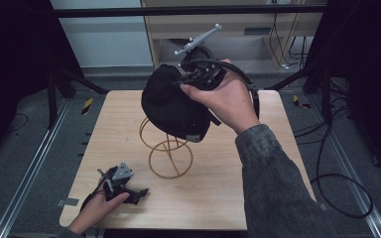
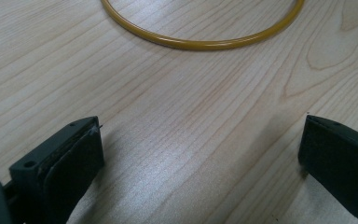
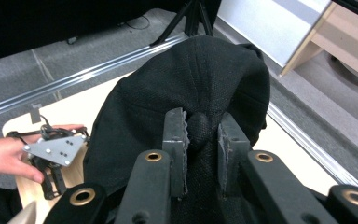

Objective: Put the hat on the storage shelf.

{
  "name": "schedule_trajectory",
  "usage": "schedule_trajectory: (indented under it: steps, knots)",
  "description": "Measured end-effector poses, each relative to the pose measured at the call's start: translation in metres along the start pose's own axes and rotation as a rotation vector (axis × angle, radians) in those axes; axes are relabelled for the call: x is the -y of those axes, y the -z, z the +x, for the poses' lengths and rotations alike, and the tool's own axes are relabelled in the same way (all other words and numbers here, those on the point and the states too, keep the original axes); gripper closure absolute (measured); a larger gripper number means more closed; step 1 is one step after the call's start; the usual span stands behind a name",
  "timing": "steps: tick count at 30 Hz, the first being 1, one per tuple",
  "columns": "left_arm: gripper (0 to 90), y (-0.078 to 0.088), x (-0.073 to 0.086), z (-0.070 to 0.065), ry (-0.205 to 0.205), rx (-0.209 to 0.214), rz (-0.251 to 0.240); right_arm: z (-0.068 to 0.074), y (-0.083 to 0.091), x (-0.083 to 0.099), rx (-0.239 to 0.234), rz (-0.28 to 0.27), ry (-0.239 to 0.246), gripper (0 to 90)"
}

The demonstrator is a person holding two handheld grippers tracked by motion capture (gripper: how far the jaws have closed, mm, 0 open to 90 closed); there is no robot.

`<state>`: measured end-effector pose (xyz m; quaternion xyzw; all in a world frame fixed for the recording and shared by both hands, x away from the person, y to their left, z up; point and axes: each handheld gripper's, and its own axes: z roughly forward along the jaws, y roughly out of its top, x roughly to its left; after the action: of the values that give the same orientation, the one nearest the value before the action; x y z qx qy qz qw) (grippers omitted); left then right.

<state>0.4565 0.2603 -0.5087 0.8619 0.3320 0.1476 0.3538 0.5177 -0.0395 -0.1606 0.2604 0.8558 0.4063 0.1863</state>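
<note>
A black cap (image 1: 171, 106) hangs in the air above a yellow wire stand (image 1: 166, 151) at the middle of the wooden table (image 1: 218, 198). My right gripper (image 1: 186, 77) is shut on the cap's crown; in the right gripper view its pads pinch a fold of black fabric (image 3: 200, 133) of the cap (image 3: 168, 88). My left gripper (image 1: 141, 192) rests on the table near the front left, held by a hand, jaws wide open with bare wood between them (image 2: 200, 158). The stand's yellow base ring (image 2: 200, 43) lies just ahead of it.
Metal rails (image 1: 34, 163) run along both sides of the table. Black cables (image 1: 337, 188) lie on the grey floor to the right. A wooden shelf unit (image 1: 218, 29) and tripod legs (image 1: 67, 79) stand behind the table.
</note>
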Motion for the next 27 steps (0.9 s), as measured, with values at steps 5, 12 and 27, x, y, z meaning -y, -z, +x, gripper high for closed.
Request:
schedule_trajectory:
  steps: [5,12,27]
  knots:
    - [0.0,0.0,0.0,0.0,0.0,0.0,0.0,0.003,-0.009,-0.006,-0.007,0.011,0.006,76.9]
    - [0.0,0.0,0.0,0.0,-0.003,0.002,0.005,0.004,-0.028,-0.009,-0.011,0.038,0.01,76.5]
    - [0.0,0.0,0.0,0.0,-0.006,0.004,0.005,0.01,-0.054,-0.008,-0.035,0.092,0.023,76.1]
